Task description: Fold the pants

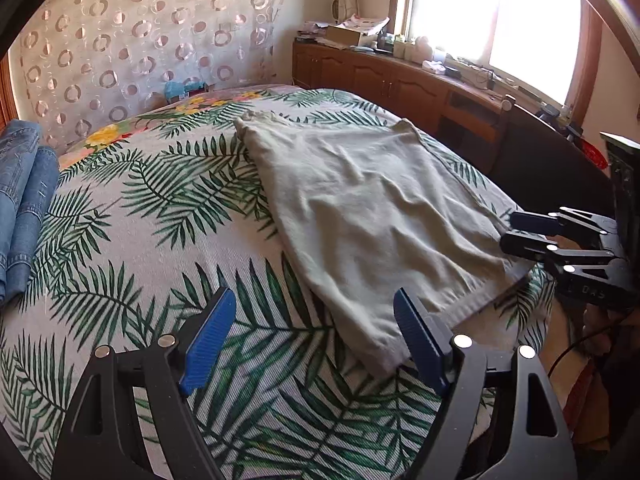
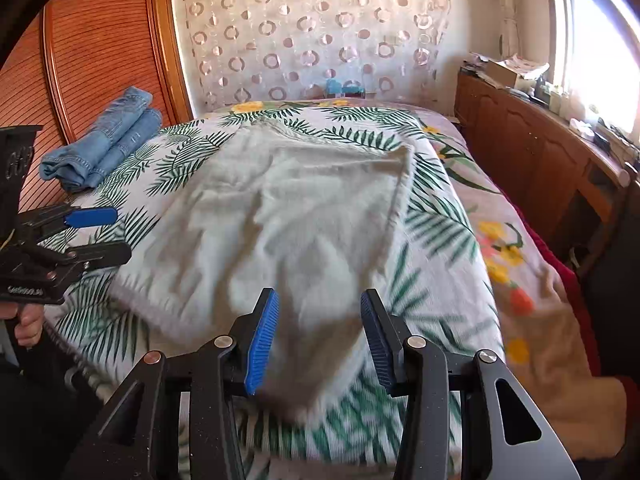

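Pants [image 1: 368, 216]: soft, light, limp cloth lying flat on the bed [image 1: 120, 248]. Grasp at near hem corners. Left gripper [image 1: 316, 344] and right gripper [image 2: 318, 340] both released, empty.

The near end of the pants [image 2: 288, 216] is smeared by motion in the right wrist view, so whether the right gripper [image 2: 316, 344] touches the cloth cannot be told. The bed [image 1: 132, 248] under the pants is hidden, and its near edge is cut off by both frames. The jeans [image 1: 24, 200] run off the left edge of the left wrist view. The window [image 1: 492, 20] is blown out. The clutter on the cabinet [image 1: 400, 80] is too small to tell apart.
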`<act>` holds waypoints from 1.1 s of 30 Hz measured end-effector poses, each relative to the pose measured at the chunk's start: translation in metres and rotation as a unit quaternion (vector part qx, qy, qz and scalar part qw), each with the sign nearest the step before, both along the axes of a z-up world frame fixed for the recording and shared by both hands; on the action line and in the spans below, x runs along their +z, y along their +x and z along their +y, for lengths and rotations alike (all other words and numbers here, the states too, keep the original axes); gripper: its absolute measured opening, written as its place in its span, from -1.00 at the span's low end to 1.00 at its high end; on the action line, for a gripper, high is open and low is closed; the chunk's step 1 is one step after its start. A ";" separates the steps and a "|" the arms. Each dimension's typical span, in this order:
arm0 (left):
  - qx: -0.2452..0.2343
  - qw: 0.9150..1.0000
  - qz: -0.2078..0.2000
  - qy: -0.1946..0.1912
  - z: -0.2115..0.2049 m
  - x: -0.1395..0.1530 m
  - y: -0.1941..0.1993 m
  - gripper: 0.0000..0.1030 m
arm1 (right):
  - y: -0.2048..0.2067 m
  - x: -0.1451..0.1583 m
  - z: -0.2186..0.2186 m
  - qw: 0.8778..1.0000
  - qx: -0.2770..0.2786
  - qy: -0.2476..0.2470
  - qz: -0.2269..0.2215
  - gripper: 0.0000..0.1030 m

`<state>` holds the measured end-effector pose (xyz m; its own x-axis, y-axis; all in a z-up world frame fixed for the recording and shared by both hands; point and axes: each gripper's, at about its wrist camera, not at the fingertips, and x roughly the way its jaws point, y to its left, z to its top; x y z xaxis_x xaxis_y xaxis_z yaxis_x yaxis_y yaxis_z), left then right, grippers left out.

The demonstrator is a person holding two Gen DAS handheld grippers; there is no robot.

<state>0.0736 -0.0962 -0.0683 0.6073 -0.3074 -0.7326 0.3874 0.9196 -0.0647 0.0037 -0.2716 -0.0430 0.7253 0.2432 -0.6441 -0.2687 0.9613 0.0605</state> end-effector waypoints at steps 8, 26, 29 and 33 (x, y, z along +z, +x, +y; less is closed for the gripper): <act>-0.001 1.000 0.016 0.005 -0.002 -0.015 -0.004 0.59 | -0.029 0.000 -0.009 1.000 -0.012 0.009 0.009 -0.19; -0.003 1.000 0.015 -0.003 0.000 -0.014 -0.006 0.57 | -0.023 -0.006 -0.008 0.999 -0.031 0.021 0.018 -0.19; -0.013 1.000 0.013 -0.008 -0.001 -0.009 -0.010 0.35 | -0.025 -0.007 -0.009 0.999 -0.032 0.023 0.013 -0.20; -0.031 0.999 0.024 -0.023 -0.003 -0.009 -0.016 0.00 | -0.027 -0.009 -0.009 0.999 -0.026 0.027 0.010 -0.32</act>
<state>0.0579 -0.0996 -0.0769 0.5506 -0.3781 -0.7442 0.4393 0.8893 -0.1268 -0.0233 -0.2806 -0.0517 0.7255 0.2399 -0.6450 -0.2160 0.9693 0.1175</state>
